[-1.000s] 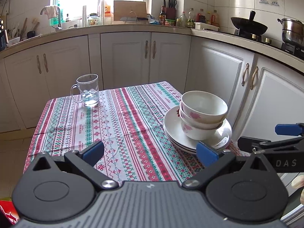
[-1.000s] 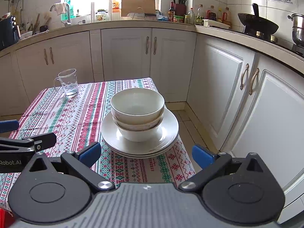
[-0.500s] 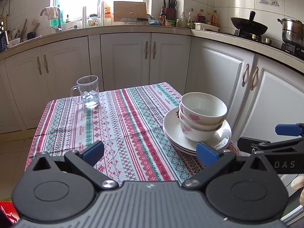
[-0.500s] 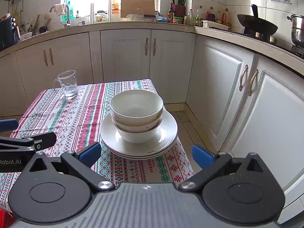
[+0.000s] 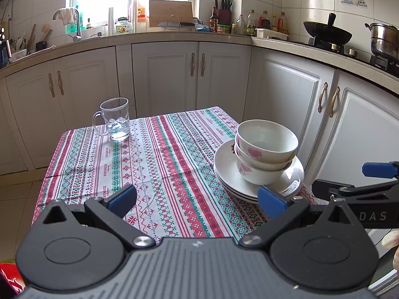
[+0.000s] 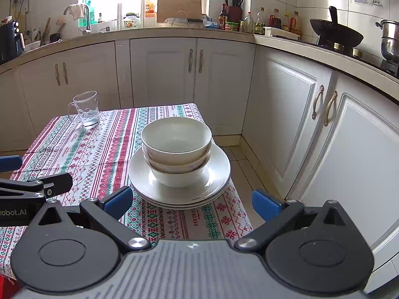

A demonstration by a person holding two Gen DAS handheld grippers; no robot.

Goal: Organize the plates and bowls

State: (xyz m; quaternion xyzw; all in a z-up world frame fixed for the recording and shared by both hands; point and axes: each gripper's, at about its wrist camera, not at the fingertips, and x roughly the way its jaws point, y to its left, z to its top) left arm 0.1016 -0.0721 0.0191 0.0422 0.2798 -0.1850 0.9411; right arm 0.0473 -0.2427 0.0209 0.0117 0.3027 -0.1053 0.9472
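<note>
Stacked white bowls (image 5: 265,149) (image 6: 176,147) with pink flowers rest on a pile of white plates (image 5: 225,167) (image 6: 219,172) at the right edge of the table. My left gripper (image 5: 197,199) hovers open over the near part of the patterned tablecloth (image 5: 154,159), left of the plates, holding nothing. My right gripper (image 6: 192,200) is open too, just in front of the plate pile and empty. Each gripper shows at the side of the other's view.
A glass mug (image 5: 113,119) (image 6: 86,109) stands at the table's far left corner. White cabinets (image 5: 286,104) close in behind and to the right, leaving a narrow strip of floor (image 6: 245,162). A wok (image 5: 326,31) and a steel pot (image 5: 385,41) sit on the counter.
Both grippers have pulled back slightly from the table; the bowls and plates look a little farther off. Both stay open and empty.
</note>
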